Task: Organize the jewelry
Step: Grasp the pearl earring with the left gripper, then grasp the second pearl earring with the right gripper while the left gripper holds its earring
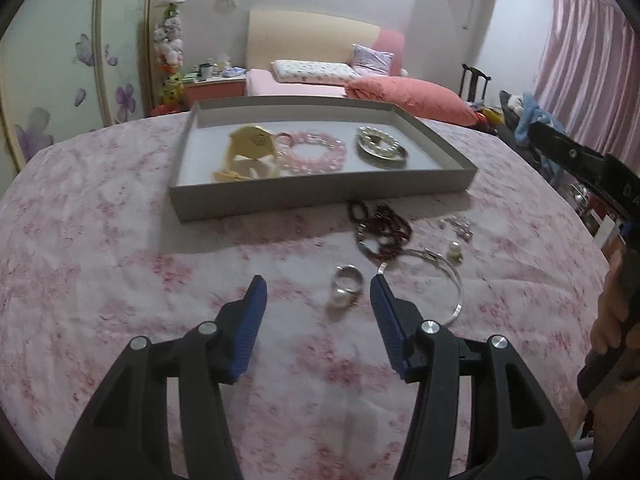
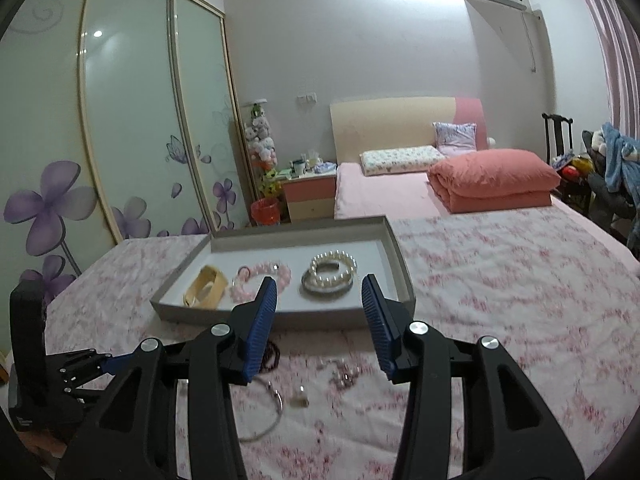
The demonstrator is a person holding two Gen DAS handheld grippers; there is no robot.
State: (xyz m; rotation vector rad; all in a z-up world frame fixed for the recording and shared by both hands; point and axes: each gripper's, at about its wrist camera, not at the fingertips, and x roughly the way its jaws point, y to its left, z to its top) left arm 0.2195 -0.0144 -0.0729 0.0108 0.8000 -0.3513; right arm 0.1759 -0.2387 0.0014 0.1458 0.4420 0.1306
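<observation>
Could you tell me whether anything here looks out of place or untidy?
Yes: several pieces lie loose on the bedspread outside the grey tray. A dark red bead strand sits in a tangled heap near the tray's front wall, with a silver bangle and pearl ring beside it. Nothing looks damaged.

Left claw [image 1: 318, 286]: matte black plastic frame, angular, with triangular cut-outs in the outer arms. Two fingers [image 1: 249, 326] faced in blue, finely ribbed pads. Four round silver pivot pins atop the linkages, two per side. Right claw [image 2: 319, 284]: same build, black linkages, blue ribbed pads, four silver pins. Seen from the right wrist view, left claw body at the frame's left edge: black block handle, small silver screws along the black linkage, blue pad at the tip. Right hand [image 1: 614, 320] at the far edge of the left view: bare skin, blurred, around a black handle with faint white lettering.
</observation>
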